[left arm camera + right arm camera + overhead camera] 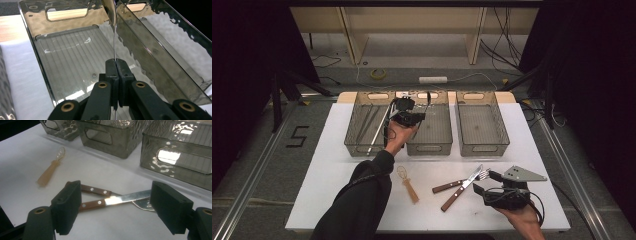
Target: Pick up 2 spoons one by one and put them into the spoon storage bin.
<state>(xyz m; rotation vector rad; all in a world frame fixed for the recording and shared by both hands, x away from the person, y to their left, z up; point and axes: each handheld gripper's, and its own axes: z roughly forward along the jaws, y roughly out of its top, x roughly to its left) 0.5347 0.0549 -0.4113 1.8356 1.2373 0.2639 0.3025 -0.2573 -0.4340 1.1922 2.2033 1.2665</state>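
White table (pixel 337 200) with three clear bins at twelve o'clock: left bin (pixel 354 125), middle bin (pixel 437 130), right bin (pixel 482 125), apparently one per kind of cutlery. Left arm stretched far forward, left gripper (pixel 401 106) above the wall between left and middle bins, jaws pinched tight on a thin steel utensil (pixel 114 37) that slants into the left bin, where like pieces lie. It looks ready to be dropped. Right hand low at five o'clock, right gripper (pixel 115 205) spread wide around the crossed knife (pixel 125 198) and fork (pixel 92 190) and gripping nothing, likely the next pick. Small amber spoon (pixel 408 185) lies loose at six o'clock.
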